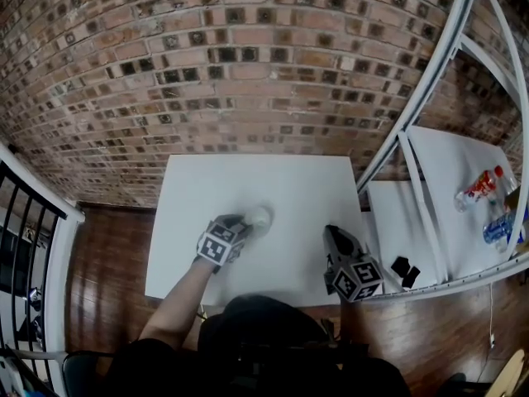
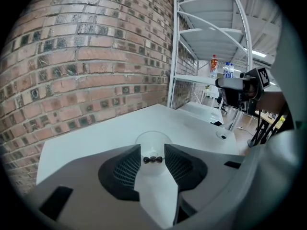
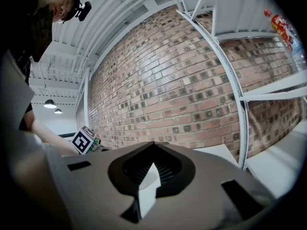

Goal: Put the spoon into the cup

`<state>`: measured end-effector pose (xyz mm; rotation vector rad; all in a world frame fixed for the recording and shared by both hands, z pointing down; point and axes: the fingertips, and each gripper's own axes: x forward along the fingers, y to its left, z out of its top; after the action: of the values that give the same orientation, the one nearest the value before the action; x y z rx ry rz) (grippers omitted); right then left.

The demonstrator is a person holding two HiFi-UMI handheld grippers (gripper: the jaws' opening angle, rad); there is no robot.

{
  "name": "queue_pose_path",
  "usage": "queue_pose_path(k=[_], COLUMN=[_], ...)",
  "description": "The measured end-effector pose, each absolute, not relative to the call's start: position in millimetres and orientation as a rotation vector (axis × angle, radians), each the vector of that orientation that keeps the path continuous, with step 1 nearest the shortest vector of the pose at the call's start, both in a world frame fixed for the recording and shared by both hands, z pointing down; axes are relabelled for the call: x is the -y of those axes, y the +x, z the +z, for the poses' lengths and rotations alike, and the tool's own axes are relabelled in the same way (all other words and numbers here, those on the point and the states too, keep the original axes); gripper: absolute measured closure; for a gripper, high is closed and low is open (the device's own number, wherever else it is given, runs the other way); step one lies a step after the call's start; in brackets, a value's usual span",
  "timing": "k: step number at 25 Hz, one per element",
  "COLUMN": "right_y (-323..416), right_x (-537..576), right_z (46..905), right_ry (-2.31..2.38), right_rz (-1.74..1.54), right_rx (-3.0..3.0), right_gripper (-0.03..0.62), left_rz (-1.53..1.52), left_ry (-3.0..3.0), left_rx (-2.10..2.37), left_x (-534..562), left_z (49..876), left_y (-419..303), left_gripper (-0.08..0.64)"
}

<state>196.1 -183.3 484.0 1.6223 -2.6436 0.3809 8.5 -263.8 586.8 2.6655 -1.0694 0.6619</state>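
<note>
Left hand-held gripper (image 2: 153, 148) jaws apart, right hand-held gripper (image 3: 152, 145) jaws closed together

A white table (image 1: 256, 180) stands on a dark wood floor (image 1: 107, 255). A clear cup (image 1: 259, 218) stands upright on its front half, a little left of the middle. Toward the table's right edge there is a small round mark (image 2: 221, 136), perhaps a cable hole. To the right, a white shelf rack (image 1: 430, 89) carries a red-labelled bottle (image 1: 479, 187) and a blue-labelled bottle (image 1: 498, 228) on its upper board. Two small black things (image 1: 404, 270) lie on a lower white board (image 1: 395, 222) beside the table.
</note>
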Motion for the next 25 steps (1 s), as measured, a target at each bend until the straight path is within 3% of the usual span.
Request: queue_pose_path(k=[10,16,25], right_y=[180,170,161], right_x=[183,186,188], right_z=[474,469,466], right_ry=[1.591,1.577,1.565], right_rz=[0.359,0.341,0.304], right_rx=[2.694,2.717,2.730], right_gripper=[0.588,0.588,0.588], left_rz=[0.413,0.189,-0.075], left_ry=[2.814,2.789,2.695], left_rx=[1.198,1.361,1.576], left_x=[256,245,217], left_z=[520,472,433], left_y=[-11,-53,-116], left_gripper=[0.404,0.557,0.558])
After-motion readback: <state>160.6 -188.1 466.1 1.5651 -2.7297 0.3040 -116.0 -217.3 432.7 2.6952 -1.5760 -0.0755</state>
